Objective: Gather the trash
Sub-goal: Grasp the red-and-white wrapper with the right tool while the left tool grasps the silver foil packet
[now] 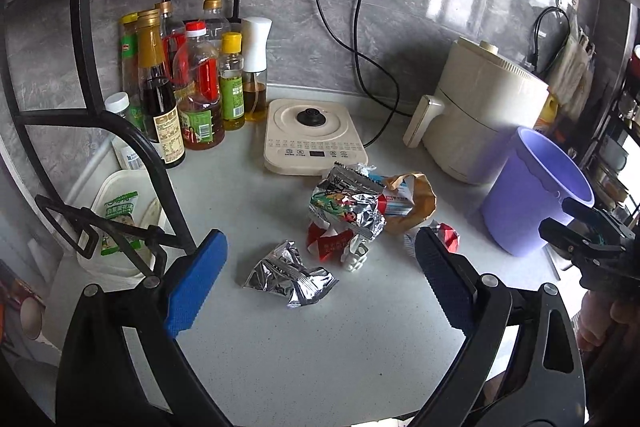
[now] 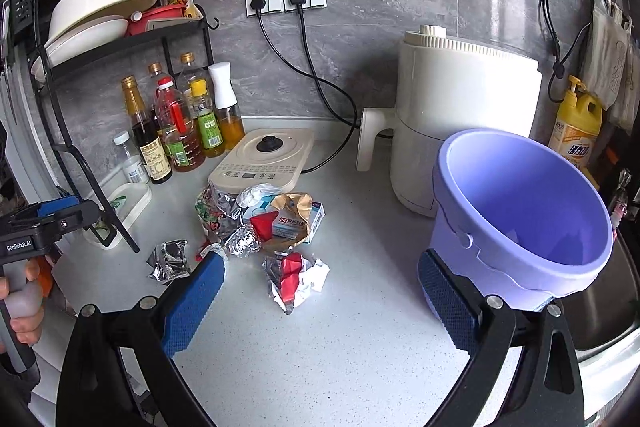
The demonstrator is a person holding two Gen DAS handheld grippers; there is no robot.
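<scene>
Silver foil wrappers and crumpled packets lie heaped on the grey bench, in front of the kettle base. A purple bucket stands to their right. Both the left gripper and the right gripper hang above the bench, jaws wide apart and holding nothing.

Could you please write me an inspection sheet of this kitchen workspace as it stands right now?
Surface: grey speckled counter, dry, bare in front.
Job's things: crumpled foil wrapper lying apart; wrapper pile with a brown paper bag; purple bin upright, looks empty.
Clutter: condiment bottles, induction base, air fryer, yellow detergent bottle.
Grippers: left gripper open, empty; right gripper open, empty.
Cables: two black cords plugged into wall sockets, crossing behind the base.
Surroundings: black dish rack with bowls; grey marbled wall.
</scene>
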